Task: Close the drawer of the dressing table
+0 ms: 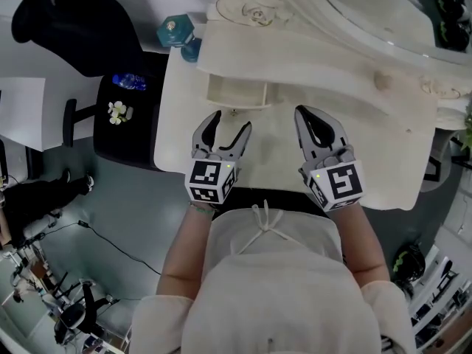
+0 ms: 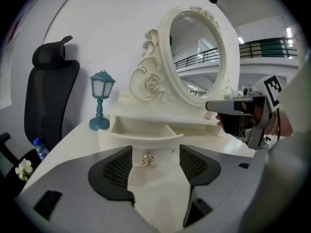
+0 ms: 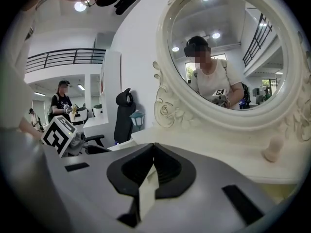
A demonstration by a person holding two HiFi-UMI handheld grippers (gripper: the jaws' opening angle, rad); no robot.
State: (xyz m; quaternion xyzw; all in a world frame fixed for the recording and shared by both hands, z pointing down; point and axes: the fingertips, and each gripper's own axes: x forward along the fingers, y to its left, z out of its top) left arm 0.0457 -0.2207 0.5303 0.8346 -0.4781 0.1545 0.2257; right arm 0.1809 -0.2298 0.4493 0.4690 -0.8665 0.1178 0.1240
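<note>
Left gripper view suggested pushing squarely on the drawer (image 2: 141, 136) front beside its knob (image 2: 148, 159), so it slid in straight. The open drawer stood just ahead of the left gripper (image 2: 155, 152), spread wide and empty; the right gripper (image 3: 153, 152), pinched together on nothing, hung to its right.

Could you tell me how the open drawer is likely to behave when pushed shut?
The drawer looks empty, so it is probably light. Its curved front looks stiff, so a push there should slide it straight in. The knob is small and shiny, likely slippery; the open left claw might do better pressing beside it.
</note>
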